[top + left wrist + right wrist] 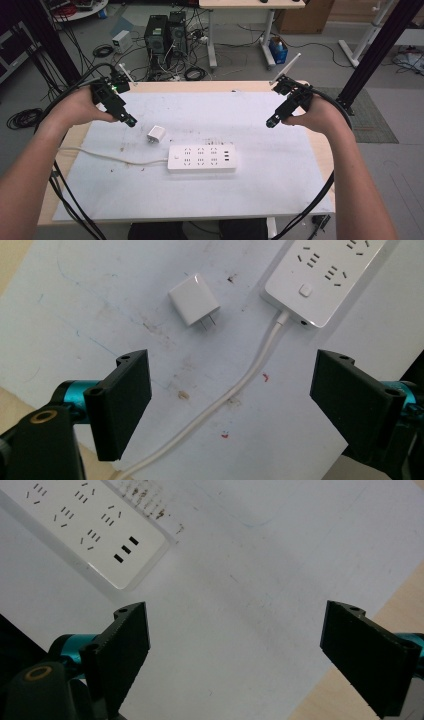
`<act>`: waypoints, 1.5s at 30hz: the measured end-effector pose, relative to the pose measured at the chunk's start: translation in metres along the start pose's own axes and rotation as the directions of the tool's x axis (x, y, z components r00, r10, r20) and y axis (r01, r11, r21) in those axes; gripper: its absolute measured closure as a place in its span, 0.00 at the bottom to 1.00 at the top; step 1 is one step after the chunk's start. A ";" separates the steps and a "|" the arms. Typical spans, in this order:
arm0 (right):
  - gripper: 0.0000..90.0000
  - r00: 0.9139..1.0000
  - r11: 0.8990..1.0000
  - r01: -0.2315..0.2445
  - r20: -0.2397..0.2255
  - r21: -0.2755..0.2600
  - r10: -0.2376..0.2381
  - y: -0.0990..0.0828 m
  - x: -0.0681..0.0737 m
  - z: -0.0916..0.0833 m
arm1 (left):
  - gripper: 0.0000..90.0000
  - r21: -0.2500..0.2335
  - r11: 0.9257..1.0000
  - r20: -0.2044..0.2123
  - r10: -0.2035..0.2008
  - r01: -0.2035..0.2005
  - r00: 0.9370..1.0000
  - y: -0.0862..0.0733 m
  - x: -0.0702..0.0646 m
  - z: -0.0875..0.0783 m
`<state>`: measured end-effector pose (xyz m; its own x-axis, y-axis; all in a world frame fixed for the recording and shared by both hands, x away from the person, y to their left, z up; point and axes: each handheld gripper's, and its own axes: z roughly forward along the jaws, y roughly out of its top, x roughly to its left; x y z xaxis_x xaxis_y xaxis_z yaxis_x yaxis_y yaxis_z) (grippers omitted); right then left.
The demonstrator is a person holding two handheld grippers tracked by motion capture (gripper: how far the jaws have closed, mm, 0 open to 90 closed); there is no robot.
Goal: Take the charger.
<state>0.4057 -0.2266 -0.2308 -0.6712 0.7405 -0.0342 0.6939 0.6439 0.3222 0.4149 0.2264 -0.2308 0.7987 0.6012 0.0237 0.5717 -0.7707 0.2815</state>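
Square white charger [194, 305] beside glossy rectangular power strip [202, 158] on scuffed mat [280, 165], both grippers' jaws spread.

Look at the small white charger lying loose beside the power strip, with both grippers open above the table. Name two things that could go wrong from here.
1. The small white cube-shaped wall charger lies flat on its side, prongs towards the white cable. Wide-open jaws on the left gripper may pinch it askew or push it away.

2. The white rectangular plastic power strip rests unsecured on the white sheet, so pressing a plug in may shift it unless the right gripper steadies it.
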 end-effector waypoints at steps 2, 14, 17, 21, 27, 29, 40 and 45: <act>0.13 1.000 1.000 0.004 -0.008 -0.003 -0.004 0.000 0.000 0.001 | 0.19 0.005 1.000 -0.005 -0.008 0.008 1.000 0.001 0.001 0.003; 0.13 1.000 1.000 0.010 -0.012 -0.001 -0.010 0.000 -0.002 0.005 | 0.19 0.034 0.996 0.008 -0.082 0.082 0.997 0.011 0.013 0.035; 0.13 1.000 1.000 0.013 -0.010 -0.007 -0.013 -0.001 -0.003 0.005 | 0.19 0.043 0.992 0.002 -0.118 0.118 0.993 0.014 0.017 0.048; 0.13 1.000 1.000 0.008 -0.009 -0.006 -0.008 -0.003 -0.003 0.005 | 0.19 0.051 0.986 0.004 -0.159 0.158 0.987 0.016 0.021 0.064; 0.13 1.000 1.000 0.008 -0.011 -0.015 -0.008 -0.004 -0.003 0.006 | 0.19 0.082 0.976 0.005 -0.203 0.202 0.979 0.023 0.022 0.096; 0.13 1.000 1.000 0.010 -0.010 -0.015 -0.010 -0.004 -0.003 0.007 | 0.19 0.088 0.973 0.001 -0.216 0.215 0.976 0.026 0.022 0.107; 0.13 1.000 1.000 0.011 -0.009 -0.023 -0.011 -0.009 -0.005 0.010 | 0.19 0.150 0.943 -0.011 -0.298 0.296 0.955 0.036 0.026 0.162; 0.13 1.000 1.000 0.010 -0.006 -0.022 -0.010 -0.010 -0.005 0.010 | 0.19 0.162 0.932 -0.033 -0.323 0.324 0.946 0.037 0.028 0.174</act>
<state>0.4047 -0.2347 -0.2436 -0.6798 0.7327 -0.0322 0.6811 0.6470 0.3427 0.4909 0.1776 -0.3870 0.5644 0.8247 -0.0367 0.8222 -0.5576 0.1142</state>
